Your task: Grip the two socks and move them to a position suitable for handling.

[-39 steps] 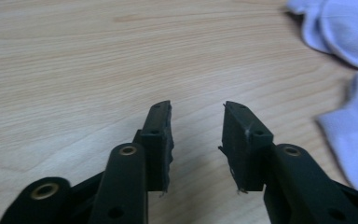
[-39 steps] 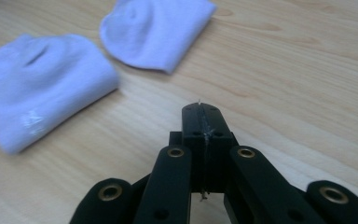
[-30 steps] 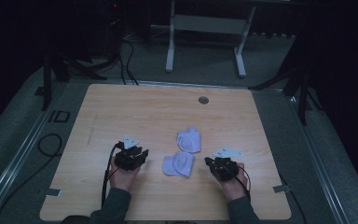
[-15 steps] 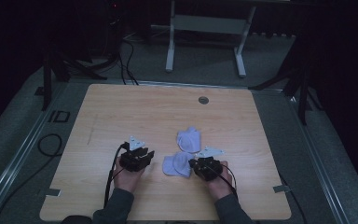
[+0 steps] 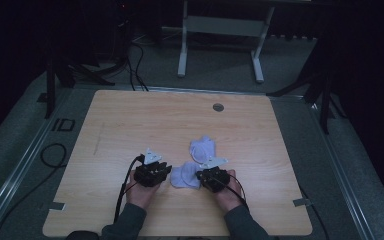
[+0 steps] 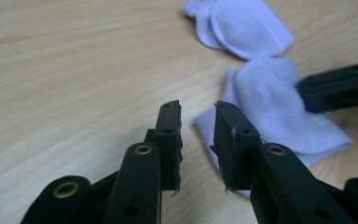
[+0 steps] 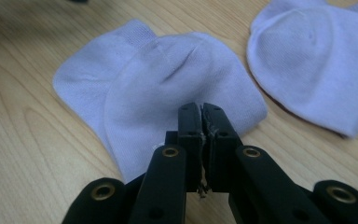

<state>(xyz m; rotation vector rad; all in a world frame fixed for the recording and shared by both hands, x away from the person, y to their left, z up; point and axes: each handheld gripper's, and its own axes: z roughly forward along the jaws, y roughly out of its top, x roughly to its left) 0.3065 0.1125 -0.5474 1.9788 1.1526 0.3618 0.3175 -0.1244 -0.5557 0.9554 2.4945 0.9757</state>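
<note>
right tool closed over near sock | left tool narrowing (nothing gripped)

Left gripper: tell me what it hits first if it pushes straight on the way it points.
Probably the near sock: the left gripper, fingers slightly apart after closing a little, aims at that sock's near edge. The second sock lies farther on. Depth is hard to judge.

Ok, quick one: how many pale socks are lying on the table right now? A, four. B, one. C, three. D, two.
D: the high view shows two, a near sock between the left gripper and right gripper, and a far sock just beyond it on the table.
</note>
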